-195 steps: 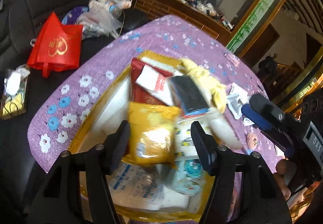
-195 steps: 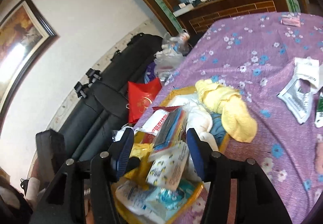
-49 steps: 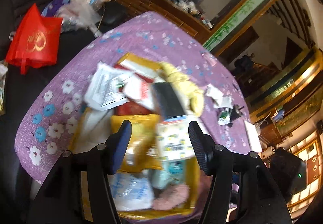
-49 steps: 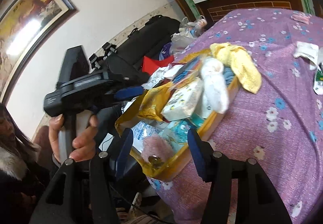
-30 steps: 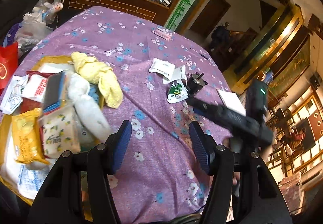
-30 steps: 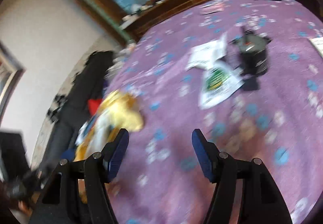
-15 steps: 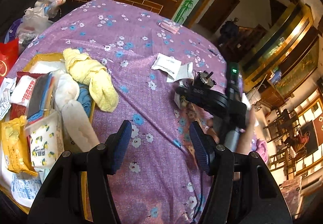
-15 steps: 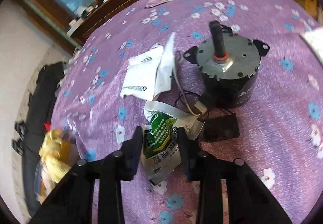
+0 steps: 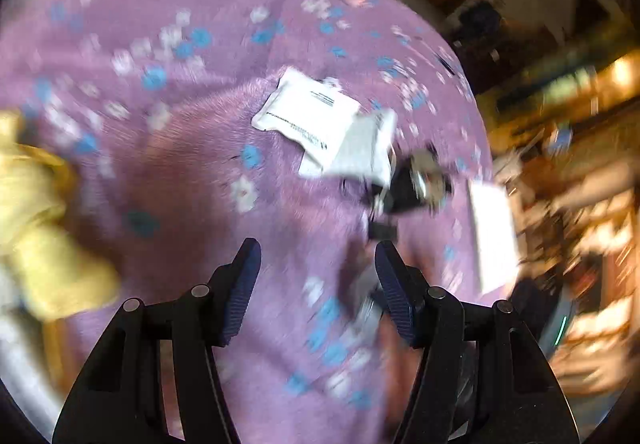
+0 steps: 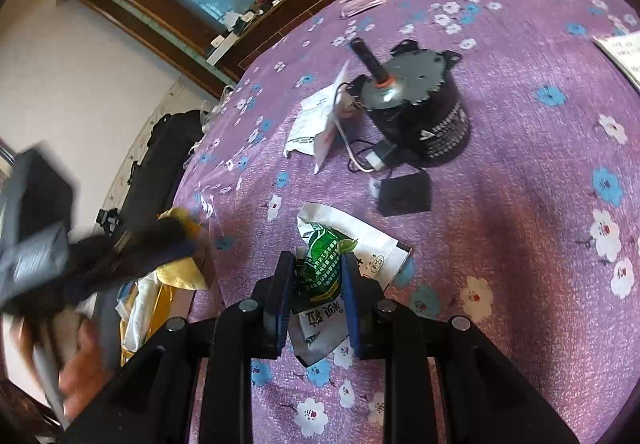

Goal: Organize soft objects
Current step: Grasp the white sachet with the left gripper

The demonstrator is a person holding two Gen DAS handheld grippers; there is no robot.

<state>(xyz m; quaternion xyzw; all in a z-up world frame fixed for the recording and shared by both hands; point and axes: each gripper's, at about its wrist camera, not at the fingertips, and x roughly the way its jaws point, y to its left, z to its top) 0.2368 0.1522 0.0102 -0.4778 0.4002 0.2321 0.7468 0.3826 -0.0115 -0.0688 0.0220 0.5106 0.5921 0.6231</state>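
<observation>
Grasp step: right gripper pinched on green-white sachet, lying on purple floral tablecloth near the motor. Left gripper spread, empty, over cloth; view blurred. Next prob: lift sachet, carry to yellow tray w/o dropping.

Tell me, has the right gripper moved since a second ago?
Yes. The right gripper has come in toward the black motor and its jaws have just been closing; they now pinch the green-and-white packet.
</observation>
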